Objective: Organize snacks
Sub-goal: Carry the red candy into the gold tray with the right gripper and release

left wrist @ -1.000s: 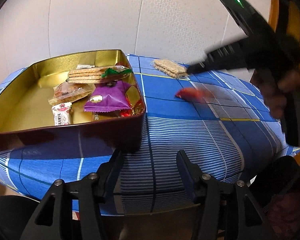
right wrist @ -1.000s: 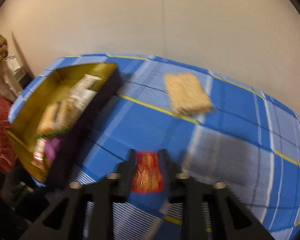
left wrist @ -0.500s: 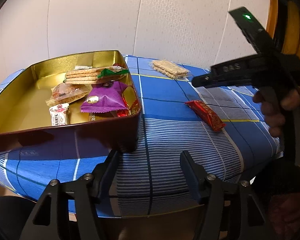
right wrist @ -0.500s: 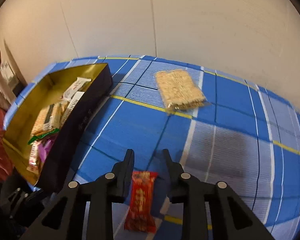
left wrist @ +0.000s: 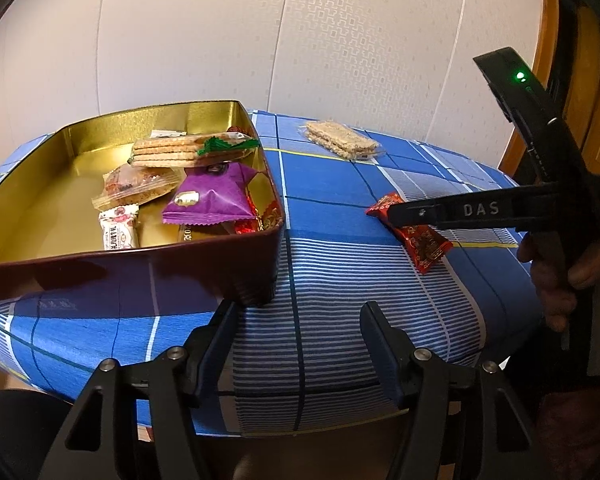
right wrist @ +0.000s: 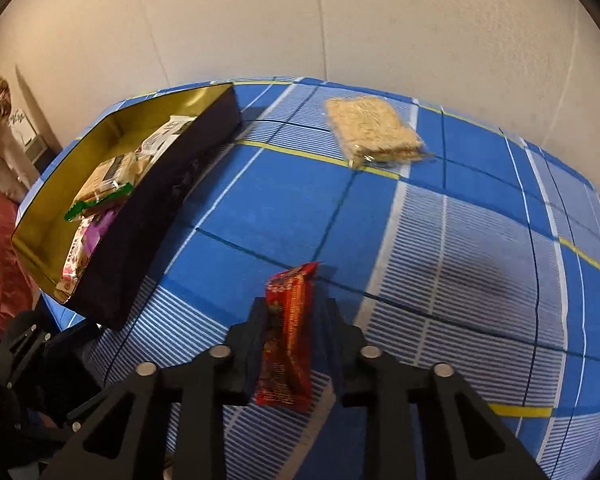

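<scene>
The blue plaid tablecloth (left wrist: 340,280) covered the table, and on it my gold-lined tin box (left wrist: 32,184) sat at the left, holding cracker packs and a purple packet (left wrist: 210,198). A clear pack of sesame crackers (right wrist: 374,132) lay far off near the wall. My left gripper (left wrist: 296,334) hovered released and empty at the table's near edge. My right gripper (right wrist: 296,322) was closing on the red snack bar (right wrist: 288,332), which lay between the jaws (pads at both its sides) right of the box.

Table (left wrist: 332,312) (blue-checked): tin (left wrist: 140,272), snacks (left wrist: 342,145).
</scene>
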`<state>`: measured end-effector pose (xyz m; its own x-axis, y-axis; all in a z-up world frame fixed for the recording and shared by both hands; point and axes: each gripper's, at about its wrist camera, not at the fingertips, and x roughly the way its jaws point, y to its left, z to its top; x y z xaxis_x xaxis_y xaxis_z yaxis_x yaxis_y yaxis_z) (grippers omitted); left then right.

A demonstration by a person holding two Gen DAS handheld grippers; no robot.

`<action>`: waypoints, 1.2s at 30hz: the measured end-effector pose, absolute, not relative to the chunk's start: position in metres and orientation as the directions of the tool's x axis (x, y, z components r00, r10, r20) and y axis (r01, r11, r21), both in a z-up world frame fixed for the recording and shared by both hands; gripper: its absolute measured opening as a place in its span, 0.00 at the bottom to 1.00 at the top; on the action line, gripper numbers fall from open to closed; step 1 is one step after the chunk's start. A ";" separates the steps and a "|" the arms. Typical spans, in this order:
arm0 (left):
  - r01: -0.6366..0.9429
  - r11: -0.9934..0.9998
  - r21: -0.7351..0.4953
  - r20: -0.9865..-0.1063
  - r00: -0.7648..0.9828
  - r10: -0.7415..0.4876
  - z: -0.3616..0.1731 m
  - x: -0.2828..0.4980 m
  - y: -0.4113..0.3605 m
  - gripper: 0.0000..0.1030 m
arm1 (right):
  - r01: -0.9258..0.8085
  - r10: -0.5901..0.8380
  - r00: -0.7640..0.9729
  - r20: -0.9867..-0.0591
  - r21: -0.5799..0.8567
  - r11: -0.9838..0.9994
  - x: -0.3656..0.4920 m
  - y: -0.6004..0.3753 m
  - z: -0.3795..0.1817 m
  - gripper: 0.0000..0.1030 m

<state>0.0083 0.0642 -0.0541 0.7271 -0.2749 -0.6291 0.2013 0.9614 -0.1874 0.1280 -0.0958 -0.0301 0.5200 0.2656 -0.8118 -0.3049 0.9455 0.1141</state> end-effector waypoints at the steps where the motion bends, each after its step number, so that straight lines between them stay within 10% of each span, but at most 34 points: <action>1: 0.200 0.961 -0.191 -0.629 0.727 -0.276 -0.054 0.008 0.065 0.62 | -0.309 0.265 0.512 -0.817 0.113 0.944 0.129 -0.094 -0.031 0.25; 14: 0.192 0.956 -0.223 -0.629 0.720 -0.292 -0.054 0.009 0.071 0.62 | -0.338 0.211 0.533 -0.819 0.022 0.941 0.131 -0.080 -0.012 0.18; 26: 0.190 0.950 -0.248 -0.625 0.718 -0.307 -0.051 0.006 0.080 0.62 | -0.607 0.606 0.380 -0.699 0.306 0.733 0.151 0.005 0.058 0.19; 36: 0.195 0.946 -0.259 -0.619 0.718 -0.317 -0.050 0.004 0.084 0.62 | -0.660 0.536 0.317 -0.783 0.223 0.717 0.175 0.085 0.013 0.17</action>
